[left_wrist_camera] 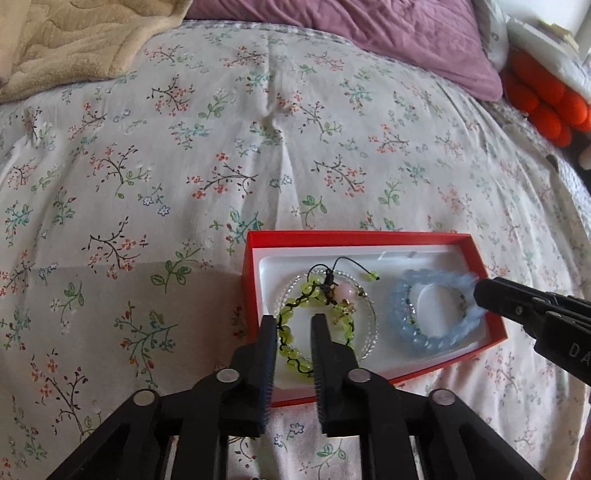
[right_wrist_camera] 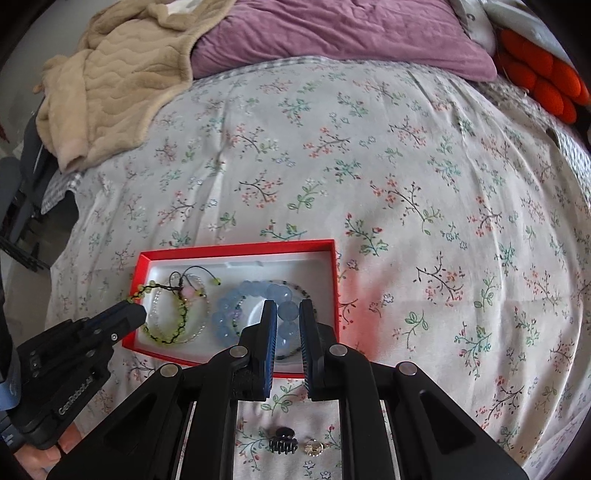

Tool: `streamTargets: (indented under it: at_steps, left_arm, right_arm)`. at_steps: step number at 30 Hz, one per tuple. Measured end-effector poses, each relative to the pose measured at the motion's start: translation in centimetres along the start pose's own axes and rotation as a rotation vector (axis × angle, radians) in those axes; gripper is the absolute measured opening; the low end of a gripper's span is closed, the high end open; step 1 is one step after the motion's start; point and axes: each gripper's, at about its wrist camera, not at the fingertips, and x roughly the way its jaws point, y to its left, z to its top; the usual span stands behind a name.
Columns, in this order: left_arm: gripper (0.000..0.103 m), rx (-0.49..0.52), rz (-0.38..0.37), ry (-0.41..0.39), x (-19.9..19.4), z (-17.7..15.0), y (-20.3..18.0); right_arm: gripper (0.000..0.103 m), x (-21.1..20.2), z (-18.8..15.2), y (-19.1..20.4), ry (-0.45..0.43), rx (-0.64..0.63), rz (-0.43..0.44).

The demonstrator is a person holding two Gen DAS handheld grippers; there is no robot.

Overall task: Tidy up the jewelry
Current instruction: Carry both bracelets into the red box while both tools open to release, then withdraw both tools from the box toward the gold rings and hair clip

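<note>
A red box [left_wrist_camera: 255,280] [right_wrist_camera: 140,273] with a white lining lies on the floral bedspread. Inside on the left lie a green bead bracelet [left_wrist_camera: 291,350] [right_wrist_camera: 166,334] and a clear bead bracelet [left_wrist_camera: 371,332] [right_wrist_camera: 201,328]. On the right lies a pale blue bead bracelet [left_wrist_camera: 424,339] [right_wrist_camera: 229,314]. My left gripper [left_wrist_camera: 294,321] hovers over the green bracelet, jaws a little apart and empty. My right gripper [right_wrist_camera: 288,306] hovers over the blue bracelet's near right side, jaws narrowly apart with blue beads showing between them.
A black hair claw [right_wrist_camera: 282,445] and a small gold piece [right_wrist_camera: 314,448] lie on the bedspread below my right gripper. A beige blanket [right_wrist_camera: 122,77], a purple pillow [right_wrist_camera: 332,33] and an orange plush [right_wrist_camera: 543,81] lie at the far end.
</note>
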Motion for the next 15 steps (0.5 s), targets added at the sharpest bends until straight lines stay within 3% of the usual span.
streamTargets:
  at_steps: [2,6,15]
  left_arm:
    - [0.021,0.006,-0.002,0.0,-0.1,0.0,-0.2]
    - [0.026,0.022,-0.001,-0.003,-0.5,-0.2,-0.6]
    - [0.044,0.056,0.012,-0.011,-1.6,-0.9,-1.2]
  right_arm:
    - [0.016,-0.1,0.0,-0.2,0.01,0.005,0.014]
    - [0.038,-0.7,-0.2,-0.3,-0.003,0.0,0.015]
    - [0.042,-2.0,-0.9,-0.8,-0.012,0.008,0.022]
